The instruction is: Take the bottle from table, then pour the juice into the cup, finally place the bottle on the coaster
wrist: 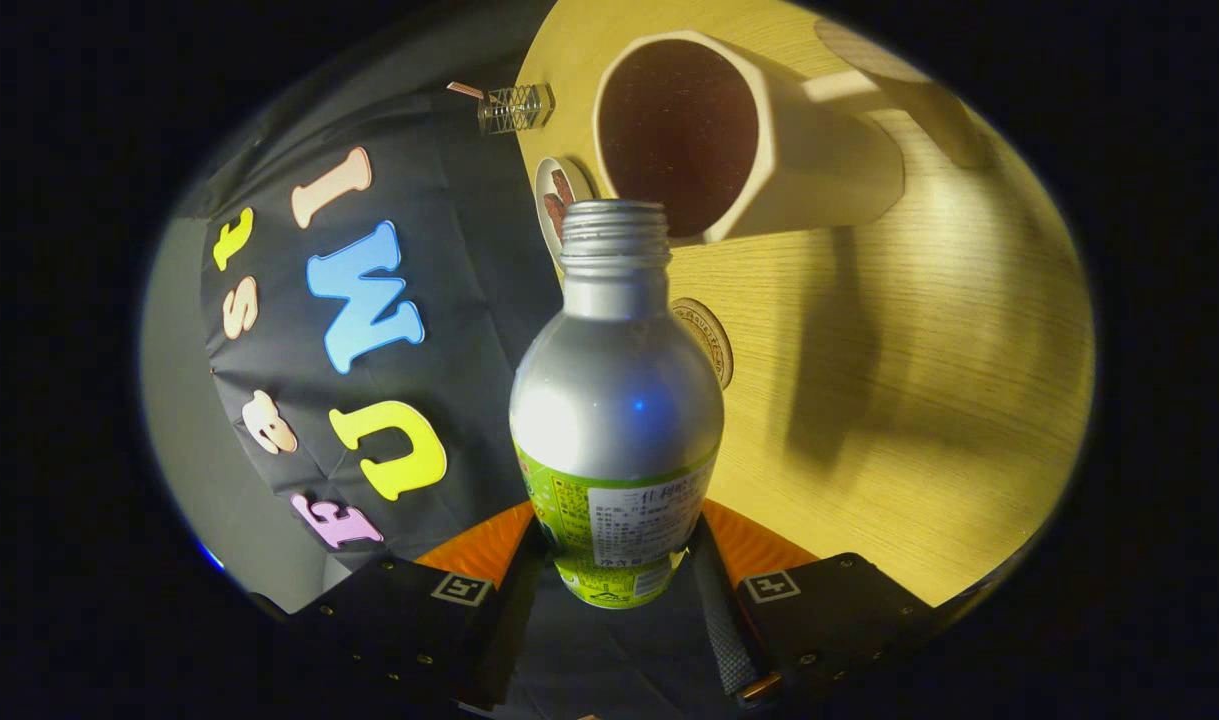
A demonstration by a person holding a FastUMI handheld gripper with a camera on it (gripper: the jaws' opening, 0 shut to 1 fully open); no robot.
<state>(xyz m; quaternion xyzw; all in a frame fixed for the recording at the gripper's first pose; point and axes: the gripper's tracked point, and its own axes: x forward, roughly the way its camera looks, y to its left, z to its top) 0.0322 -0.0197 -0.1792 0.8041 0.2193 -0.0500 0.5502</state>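
The gripper (617,560) is clamped on the bottle (616,400), tipped so its open mouth sits just at the cup (749,140) rim (coaster (707,338) beside the bottle), and juice could spill onto the desk (919,400) if the mouth drifts off the cup.

The gripper (617,560) clamped the bottle (615,400) between both fingers, blocking the gap. Just ahead of its open mouth stood the cup (769,140). The coaster (709,335) lay beside the bottle's shoulder; bare table (919,400) spread beyond, unobstructed.
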